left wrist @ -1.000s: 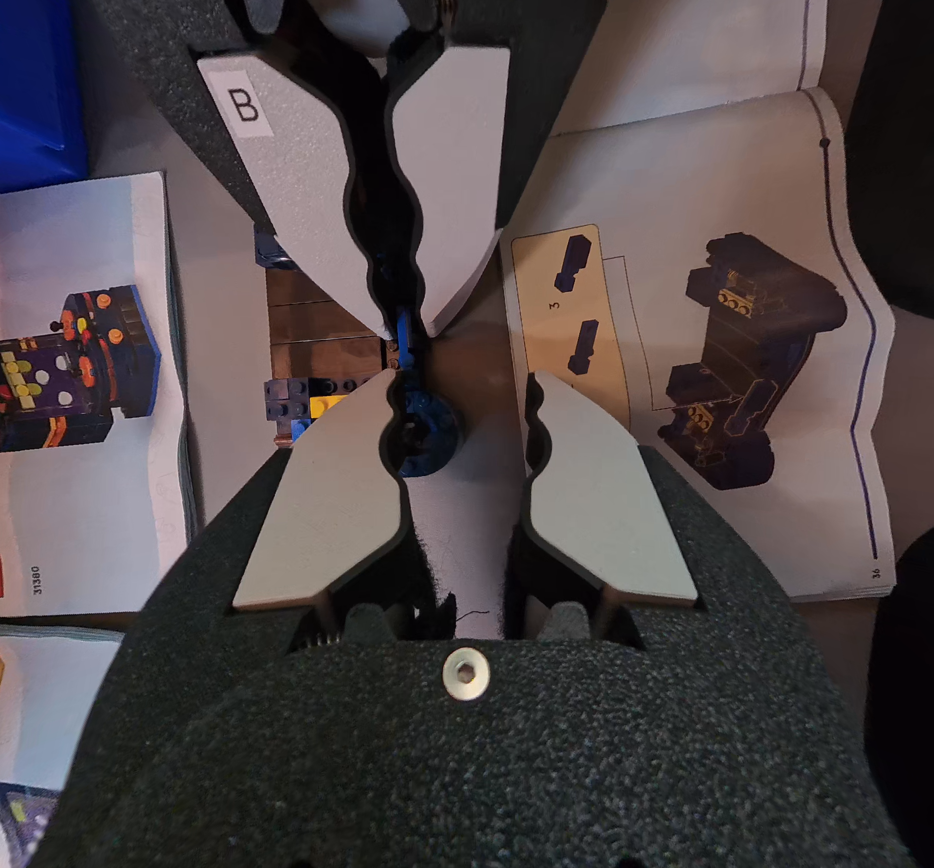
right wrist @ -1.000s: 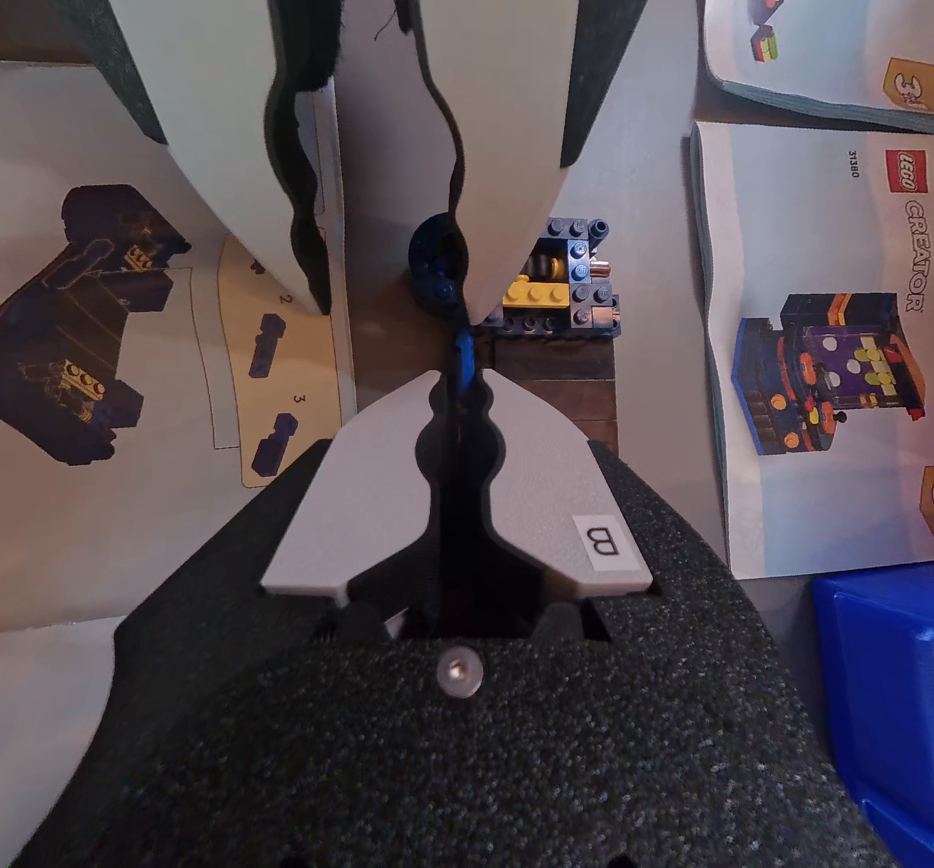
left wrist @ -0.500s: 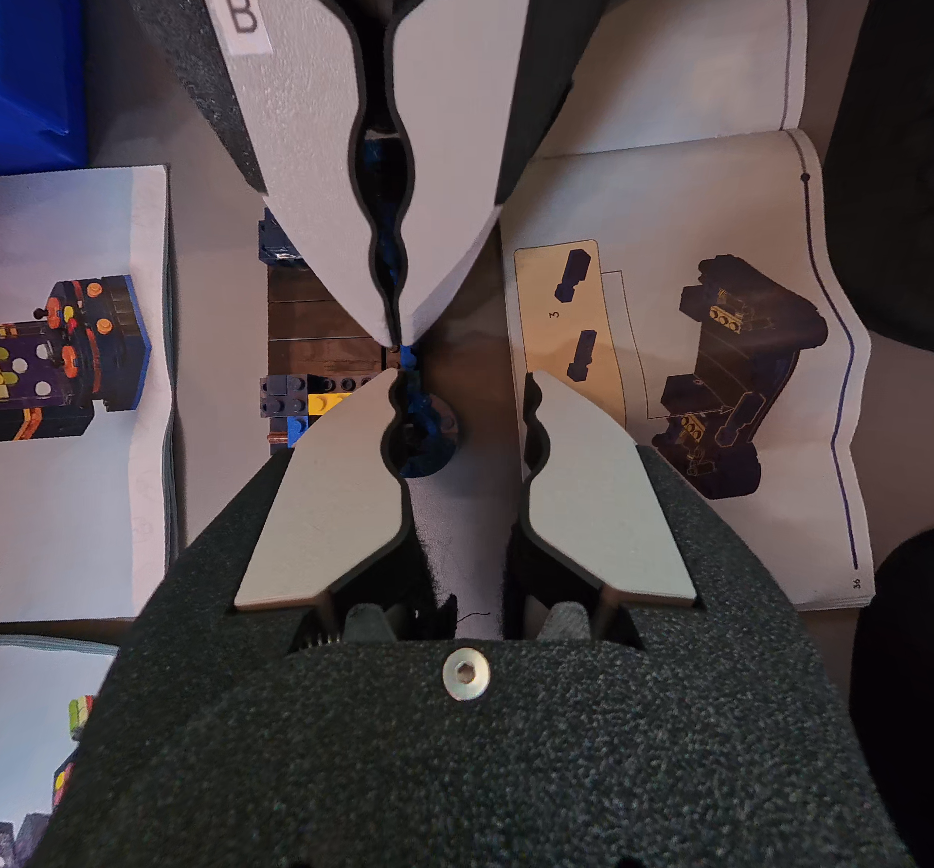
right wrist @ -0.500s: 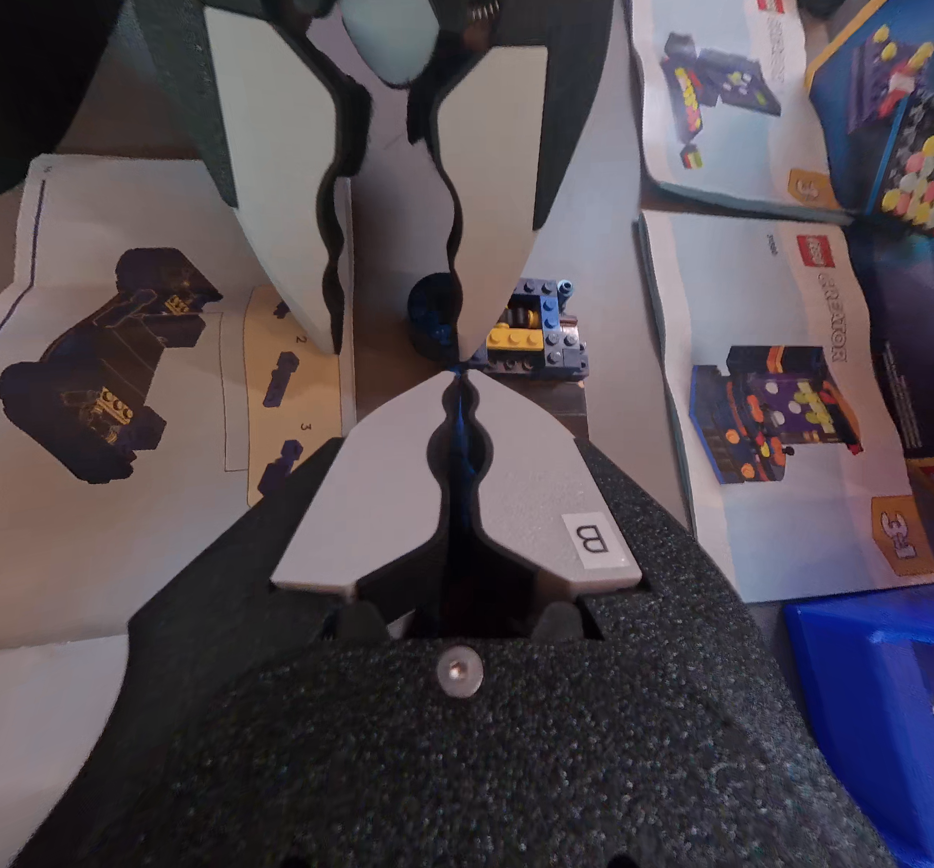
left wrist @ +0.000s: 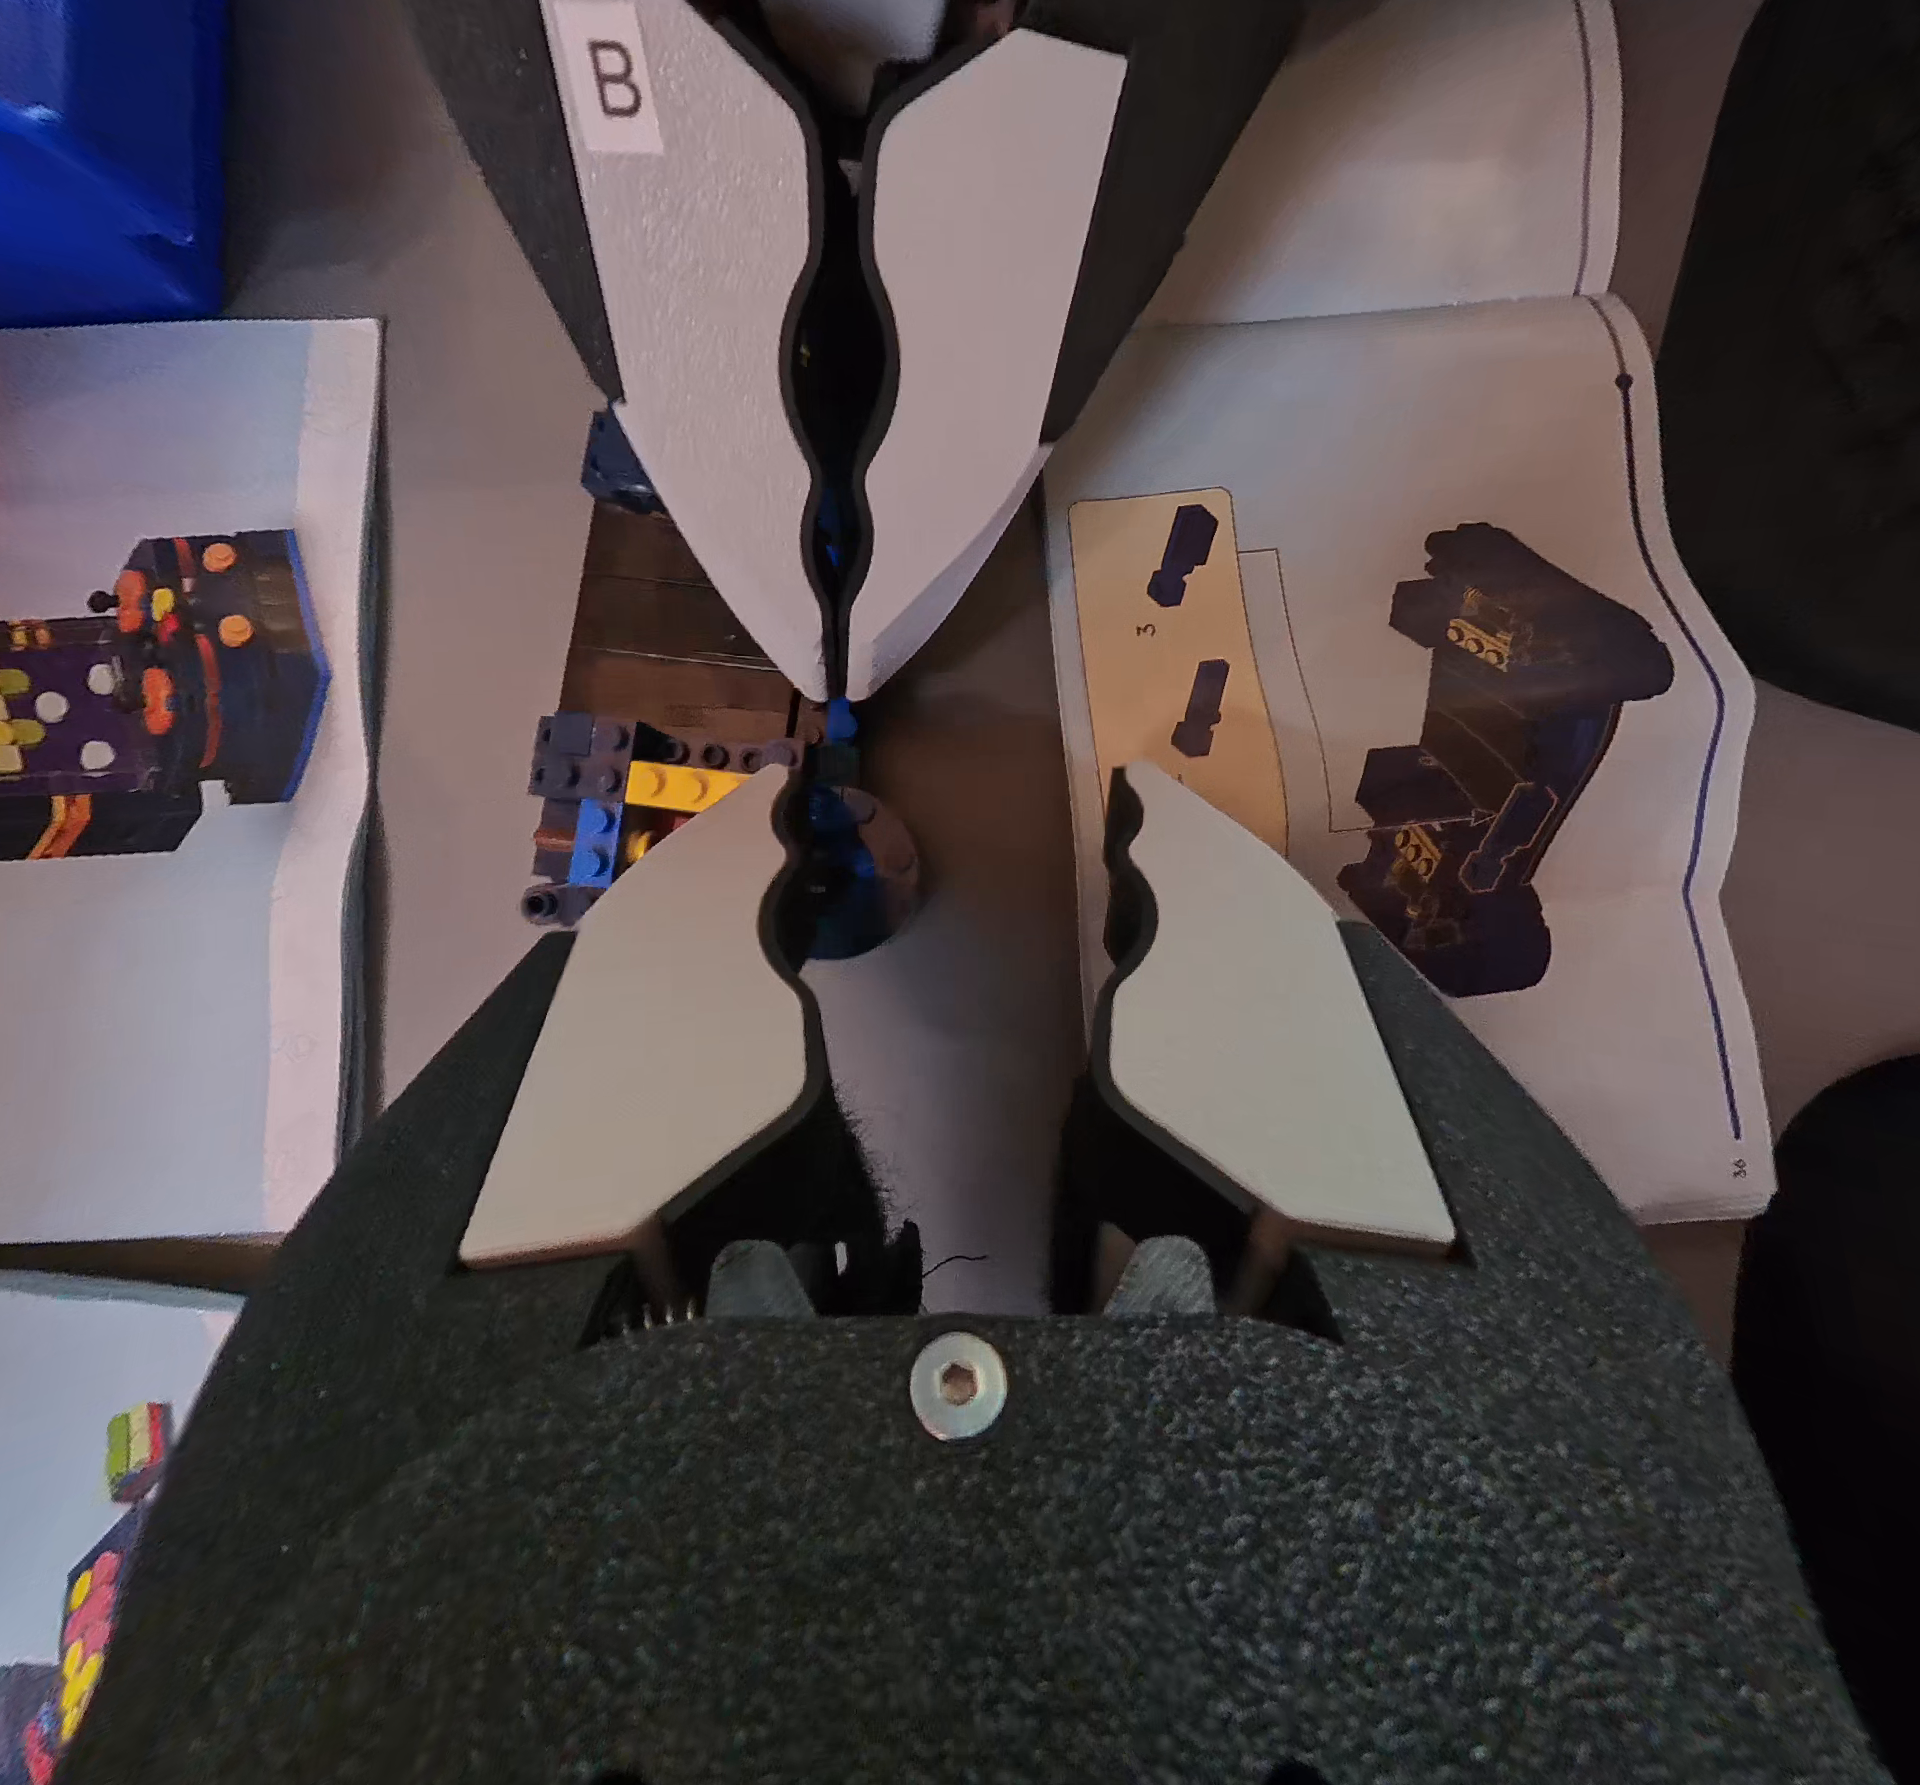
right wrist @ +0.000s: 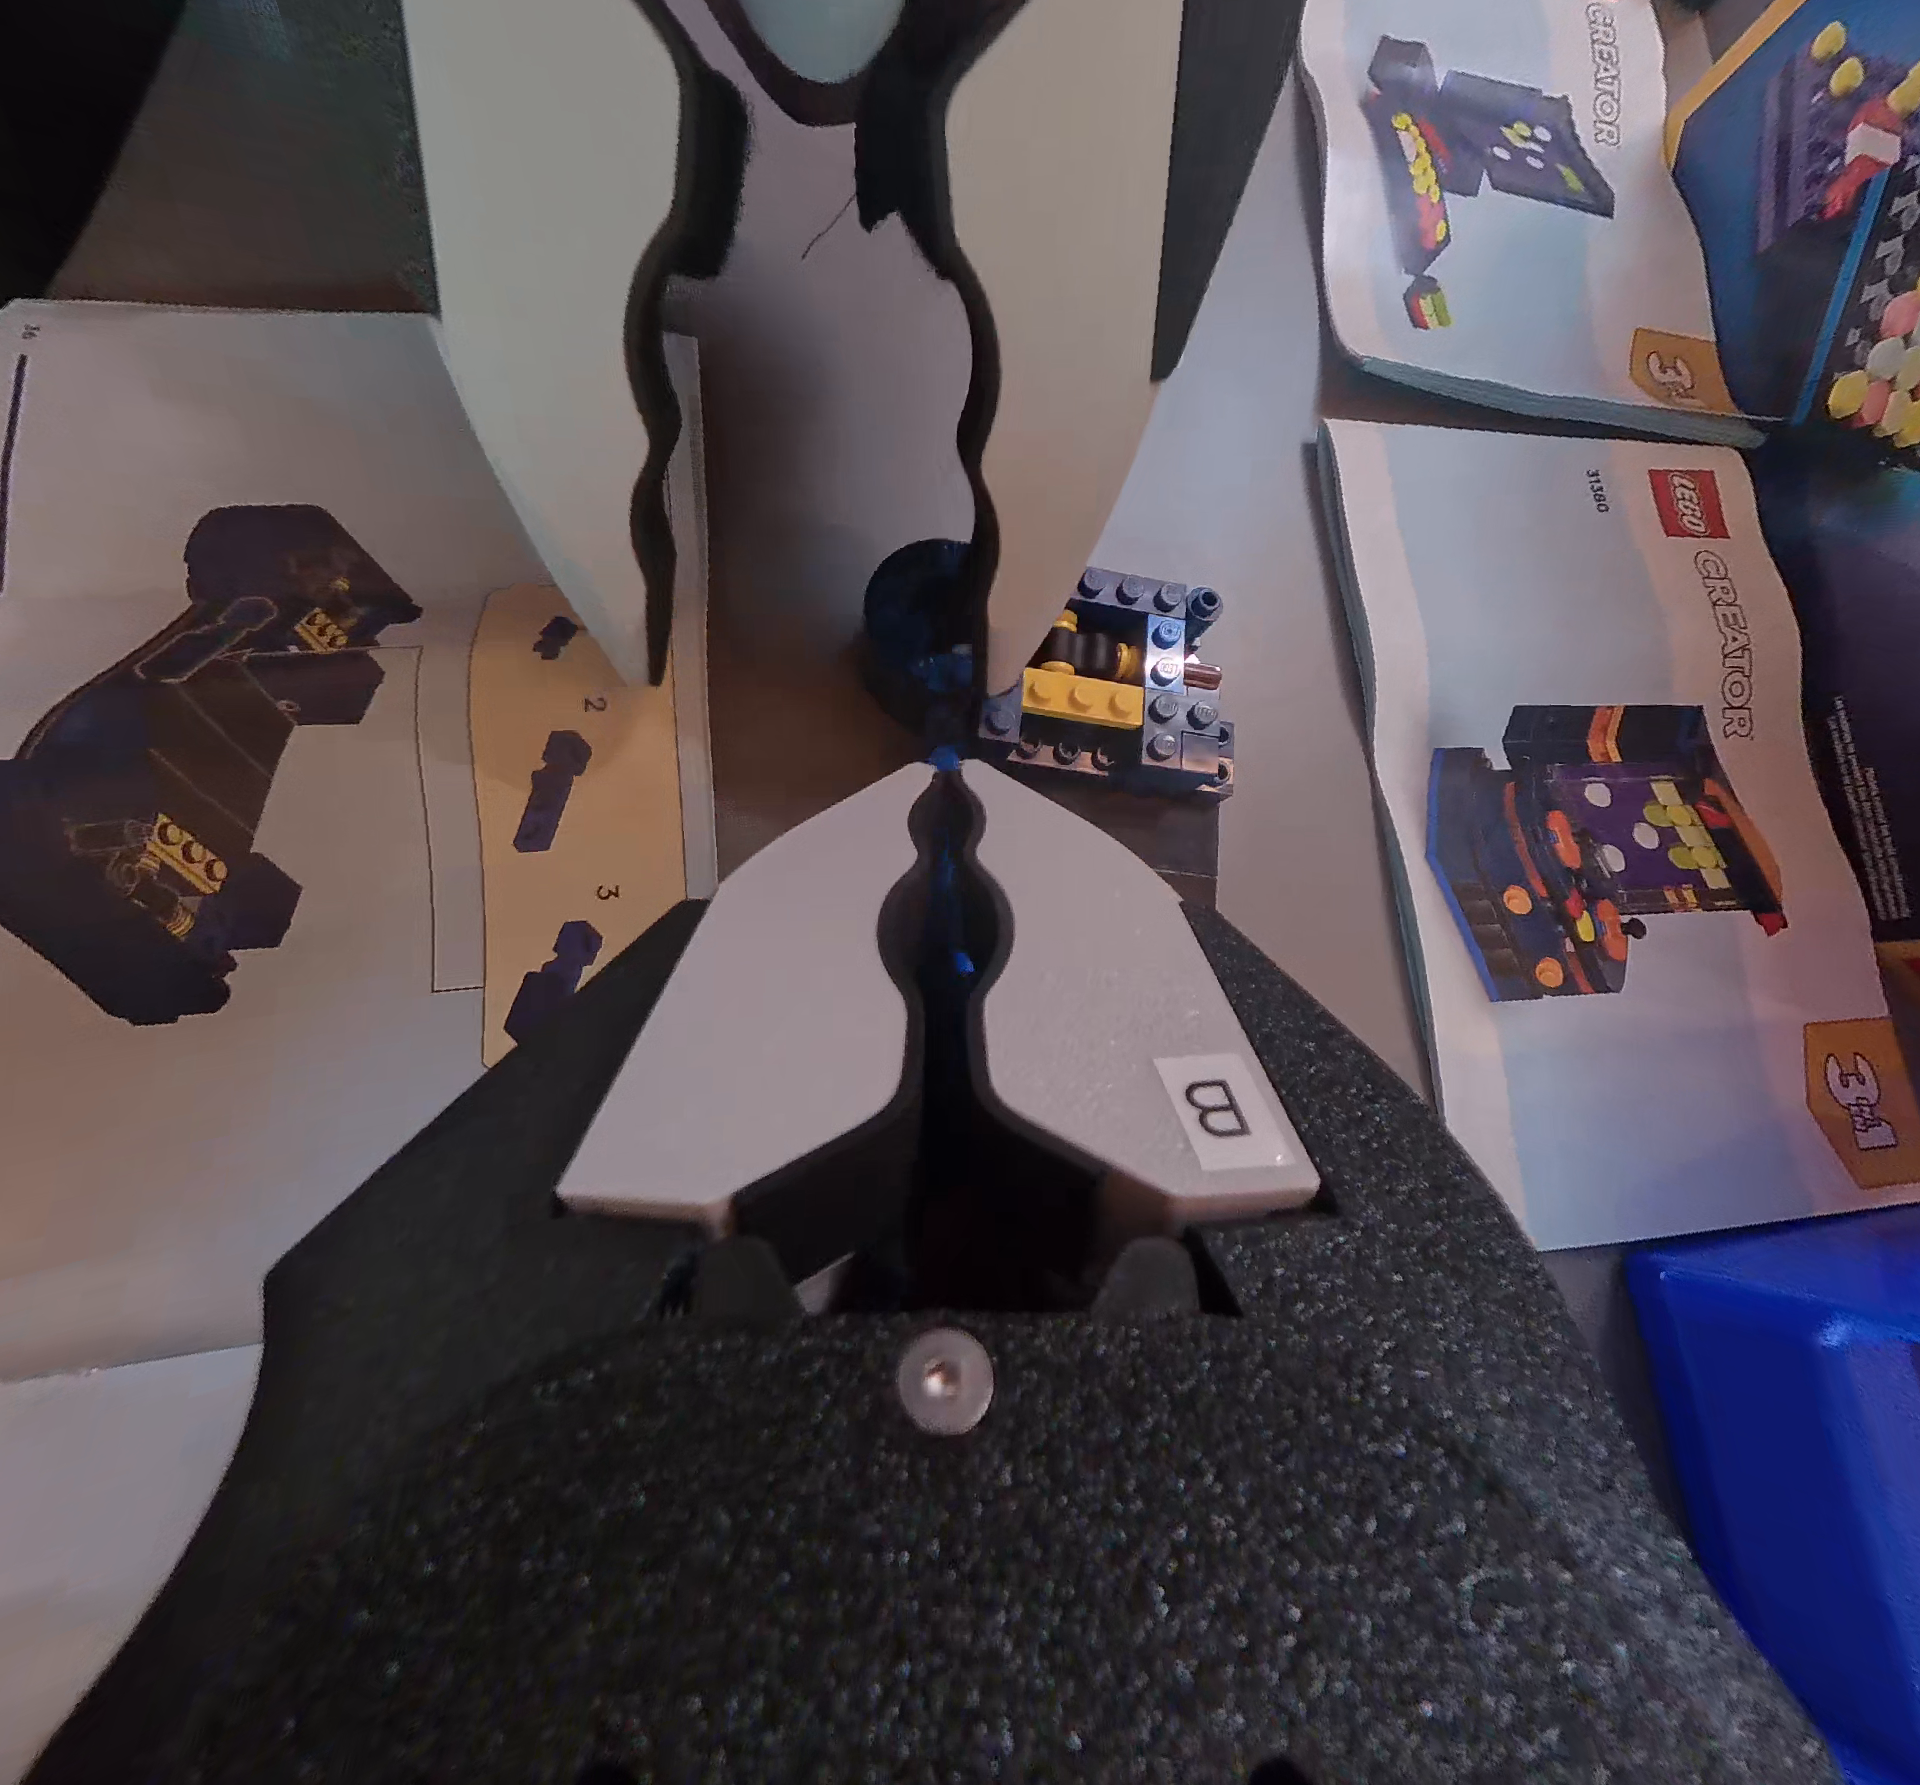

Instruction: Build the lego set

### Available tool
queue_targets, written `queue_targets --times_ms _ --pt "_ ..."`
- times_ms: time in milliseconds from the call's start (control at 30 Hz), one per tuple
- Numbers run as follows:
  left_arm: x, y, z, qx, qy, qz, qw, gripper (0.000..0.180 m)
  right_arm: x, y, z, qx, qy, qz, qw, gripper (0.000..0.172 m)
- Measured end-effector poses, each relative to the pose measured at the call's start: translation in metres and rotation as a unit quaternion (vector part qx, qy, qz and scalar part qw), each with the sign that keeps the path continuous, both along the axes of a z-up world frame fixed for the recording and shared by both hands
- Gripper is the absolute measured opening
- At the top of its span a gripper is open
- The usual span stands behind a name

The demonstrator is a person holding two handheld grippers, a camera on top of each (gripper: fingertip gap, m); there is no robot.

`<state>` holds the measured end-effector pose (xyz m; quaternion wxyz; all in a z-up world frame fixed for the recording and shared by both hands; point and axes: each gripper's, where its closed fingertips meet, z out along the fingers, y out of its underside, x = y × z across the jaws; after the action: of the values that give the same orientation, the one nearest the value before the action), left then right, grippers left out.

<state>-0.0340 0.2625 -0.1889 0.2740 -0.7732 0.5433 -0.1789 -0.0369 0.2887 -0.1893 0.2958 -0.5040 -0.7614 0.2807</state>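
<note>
A strip of bare table point(left wrist: 935, 1060) is left free between the brick assembly point(left wrist: 644, 790) and the open booklet point(left wrist: 1455, 800) (narrowed by the dark round piece point(left wrist: 862, 883)).

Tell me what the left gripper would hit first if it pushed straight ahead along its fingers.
Probably the dark blue round piece beside its left fingertip, then the right gripper, shut on a thin blue part and pointing back at it. The left gripper is open. Depth is unclear.
</note>
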Motion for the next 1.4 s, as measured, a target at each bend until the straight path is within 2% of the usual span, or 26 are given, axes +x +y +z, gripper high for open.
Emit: queue_targets --times_ms 167,300,367,433,533,767,1000,1167,1400 --pt "-0.005 0.008 0.015 0.040 -0.038 0.014 0.998 0.059 -0.002 -0.002 0.004 0.014 0.008 0.005 1.000 0.001" --pt "-0.023 0.023 0.016 0.069 -0.059 0.048 0.995 0.085 -0.008 -0.006 0.005 0.047 0.018 0.018 0.999 0.000" --pt "-0.026 0.027 0.008 0.054 -0.074 0.057 0.994 0.098 -0.009 -0.007 0.003 0.059 0.014 0.020 0.998 0.000" --pt "-0.025 0.028 -0.003 0.036 -0.082 0.056 0.994 0.102 -0.011 -0.006 0.002 0.072 0.013 0.017 0.997 0.001" --pt "-0.023 0.029 -0.017 0.030 -0.067 0.049 0.996 0.099 -0.011 -0.005 0.000 0.080 0.006 0.015 0.997 0.002" --pt "-0.026 0.030 -0.016 0.037 -0.069 0.058 0.995 0.085 -0.011 -0.008 -0.001 0.083 -0.005 0.012 0.996 0.001" --pt "-0.027 0.031 -0.017 0.046 -0.060 0.061 0.995 0.083 -0.011 -0.007 -0.001 0.036 -0.015 -0.009 0.999 0.000" --pt "-0.027 0.032 -0.017 0.049 -0.057 0.064 0.995 0.082 -0.010 -0.007 -0.001 0.038 -0.024 -0.013 0.999 0.000" --pt "-0.028 0.033 -0.017 0.052 -0.050 0.070 0.995 0.078 -0.010 -0.007 -0.002 0.037 -0.087 -0.021 0.995 0.000"
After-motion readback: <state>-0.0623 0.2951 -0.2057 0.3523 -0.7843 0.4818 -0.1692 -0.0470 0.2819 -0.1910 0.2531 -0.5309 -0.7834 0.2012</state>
